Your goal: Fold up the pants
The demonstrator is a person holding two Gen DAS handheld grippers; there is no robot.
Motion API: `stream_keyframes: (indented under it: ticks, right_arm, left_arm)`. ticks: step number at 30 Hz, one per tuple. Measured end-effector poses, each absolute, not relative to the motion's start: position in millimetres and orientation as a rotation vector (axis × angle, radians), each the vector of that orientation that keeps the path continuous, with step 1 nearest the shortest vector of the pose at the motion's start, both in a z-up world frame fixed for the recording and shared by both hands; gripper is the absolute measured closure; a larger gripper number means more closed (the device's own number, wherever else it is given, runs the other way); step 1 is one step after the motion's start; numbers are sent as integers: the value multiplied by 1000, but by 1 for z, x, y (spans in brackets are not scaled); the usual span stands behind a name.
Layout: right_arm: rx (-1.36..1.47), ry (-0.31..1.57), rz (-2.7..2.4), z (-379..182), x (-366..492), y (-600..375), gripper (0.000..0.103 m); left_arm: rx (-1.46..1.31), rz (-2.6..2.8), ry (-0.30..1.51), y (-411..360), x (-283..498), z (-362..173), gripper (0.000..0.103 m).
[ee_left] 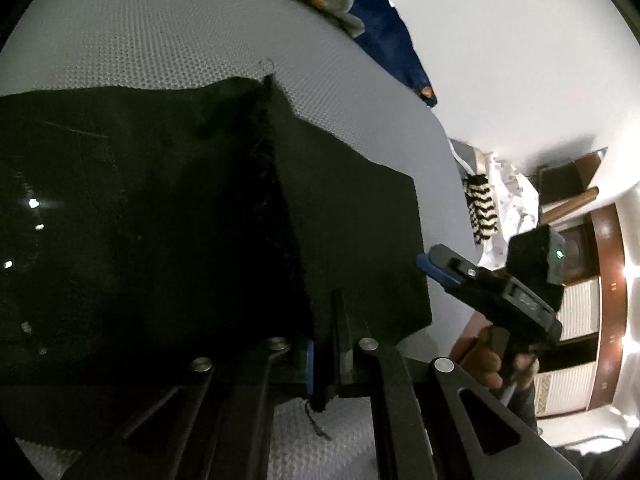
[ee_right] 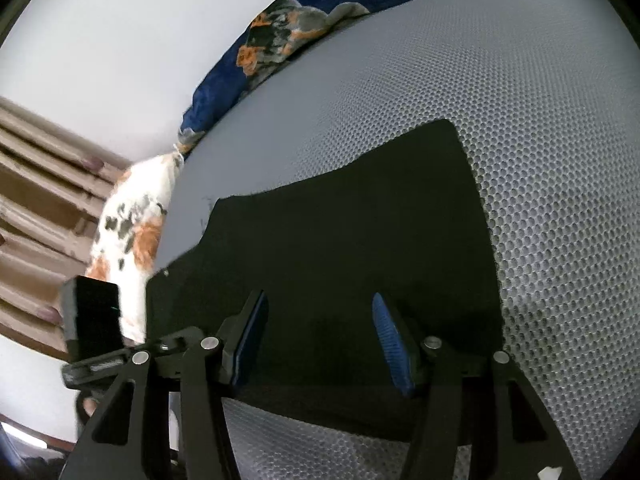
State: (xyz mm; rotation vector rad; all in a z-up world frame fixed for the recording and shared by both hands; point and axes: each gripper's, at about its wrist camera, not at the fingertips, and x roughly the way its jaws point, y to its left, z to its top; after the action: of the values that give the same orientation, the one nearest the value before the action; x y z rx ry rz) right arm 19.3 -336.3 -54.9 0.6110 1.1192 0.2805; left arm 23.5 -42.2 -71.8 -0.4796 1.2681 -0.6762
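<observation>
In the left wrist view, we see black pants filling the left and middle of the frame. They lie on a grey bed with a dotted cover. Our left gripper is at the bottom middle. It is pinched tight on a fold of the pants, and a thin strip of black cloth with a loose thread sticks out below it. At the right of the frame is our right gripper, with a blue pad, just beside the right edge of the pants. A hand holds it from below. At the top, a blue flowered blanket lies along the far edge of the bed.

In the right wrist view, the pants lie flat in the middle of the frame on the bed. Our right gripper is at the bottom, half open, with its blue pads over the near part of the pants. It holds nothing. The blanket is at the upper middle. A white pillow with orange spots is at the left.
</observation>
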Motion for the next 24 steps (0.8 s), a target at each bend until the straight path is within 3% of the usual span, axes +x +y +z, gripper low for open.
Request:
stream_keyframes:
  ticks: [10,15,24]
  right_arm:
    - [396,1192,189,-72,15,-322,57]
    - [309,1177,143,-61,28,-317,57]
    - [243,1116,89,-50,79,-330,58]
  left_arm:
    - [-367,-608,1348,-41,15,-110,96]
    - [-218,-560,1249,-36,17,-91,85]
    - [-184,-553,1046,-46,53,-57,85]
